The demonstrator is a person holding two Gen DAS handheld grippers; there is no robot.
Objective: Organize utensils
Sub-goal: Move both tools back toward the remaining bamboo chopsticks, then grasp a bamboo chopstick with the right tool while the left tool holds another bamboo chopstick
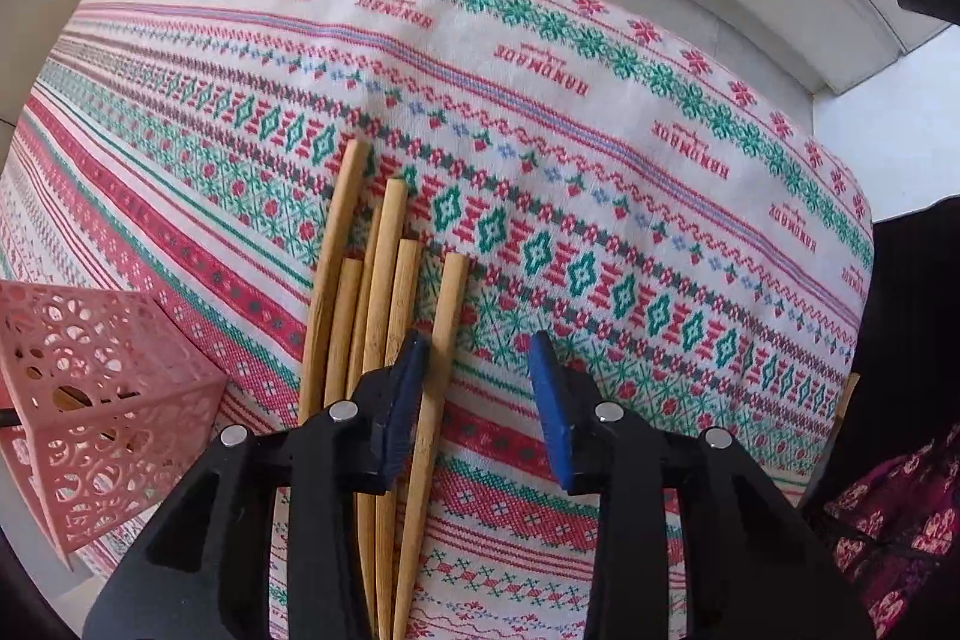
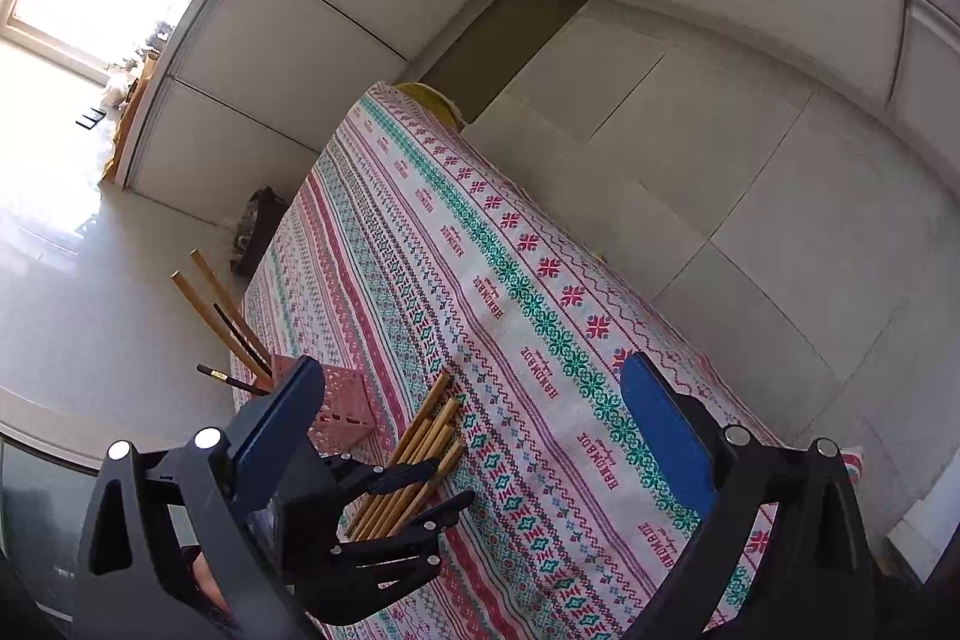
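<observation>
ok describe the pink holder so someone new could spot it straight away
Start at the patterned tablecloth and go to the pile of loose wooden chopsticks. Left of them, by the cloth's edge, stands the pink holder: a square basket with lacy cut-out walls, a few sticks already in it.

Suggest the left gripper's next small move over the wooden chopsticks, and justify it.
Probably shift the left gripper slightly left and lower it, jaws open, around one light wooden chopstick. The bundle lies loose on the patterned tablecloth, mostly under its left finger, and the pink perforated holder already holds a few.
</observation>
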